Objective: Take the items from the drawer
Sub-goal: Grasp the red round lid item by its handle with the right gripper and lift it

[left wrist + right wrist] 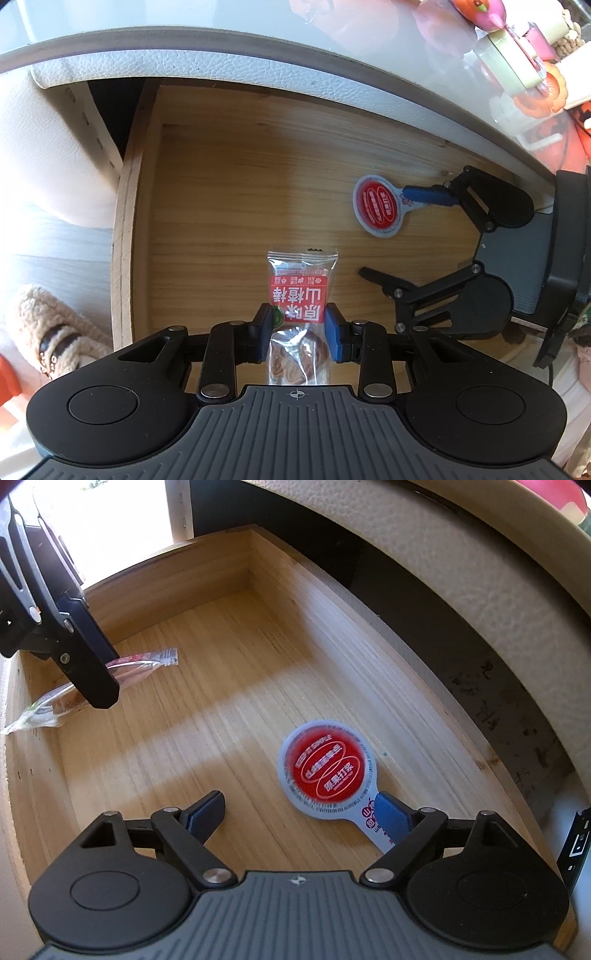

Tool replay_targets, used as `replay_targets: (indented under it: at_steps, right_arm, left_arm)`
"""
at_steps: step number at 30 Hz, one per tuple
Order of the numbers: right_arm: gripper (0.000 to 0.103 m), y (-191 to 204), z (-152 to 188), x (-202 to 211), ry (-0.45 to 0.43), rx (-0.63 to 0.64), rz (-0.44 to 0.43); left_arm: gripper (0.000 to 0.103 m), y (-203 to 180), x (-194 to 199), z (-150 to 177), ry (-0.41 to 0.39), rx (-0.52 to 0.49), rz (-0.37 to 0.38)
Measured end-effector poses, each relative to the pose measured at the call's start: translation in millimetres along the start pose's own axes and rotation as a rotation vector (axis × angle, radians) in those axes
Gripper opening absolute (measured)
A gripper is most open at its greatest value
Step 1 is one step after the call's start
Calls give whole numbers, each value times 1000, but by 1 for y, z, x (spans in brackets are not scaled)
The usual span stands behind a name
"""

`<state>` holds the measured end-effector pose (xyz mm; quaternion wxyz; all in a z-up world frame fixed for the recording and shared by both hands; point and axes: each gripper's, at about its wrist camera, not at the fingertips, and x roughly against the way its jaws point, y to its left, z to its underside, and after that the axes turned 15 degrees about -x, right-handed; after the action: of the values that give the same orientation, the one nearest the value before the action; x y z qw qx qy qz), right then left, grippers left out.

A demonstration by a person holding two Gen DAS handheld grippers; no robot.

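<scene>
Left hand-held gripper (299, 325) pinches snack packet (301, 291) inside wooden drawer (207, 206) beside lollipop (377, 209).

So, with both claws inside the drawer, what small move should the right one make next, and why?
Probably shift the right claw sideways until the round red-and-white packet lies between its fingers, then close. It stands wide open, and one finger lies over the packet's handle while the round part sits off-centre. The left claw already grips the clear snack packet.
</scene>
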<state>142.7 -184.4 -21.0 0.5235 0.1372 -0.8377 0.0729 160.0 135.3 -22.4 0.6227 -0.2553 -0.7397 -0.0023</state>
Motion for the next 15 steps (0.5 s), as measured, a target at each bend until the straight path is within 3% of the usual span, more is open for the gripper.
replay_targets:
  at_steps: [5, 8, 10, 13, 15]
  right_arm:
    - [89, -6, -3, 2, -63, 26, 15]
    - [92, -8, -6, 4, -53, 32, -6]
    - [102, -11, -8, 8, 15, 35, -75]
    - [94, -20, -9, 25, 122, 29, -280]
    - [92, -23, -6, 35, 112, 30, -265]
  left_arm:
    - [34, 0, 0, 0, 2, 1, 0]
    - [34, -1, 0, 0, 3, -1, 0]
    - [34, 0, 1, 0, 3, -2, 0]
    - [34, 0, 0, 0, 0, -2, 0]
    - [34, 0, 0, -1, -2, -4, 0]
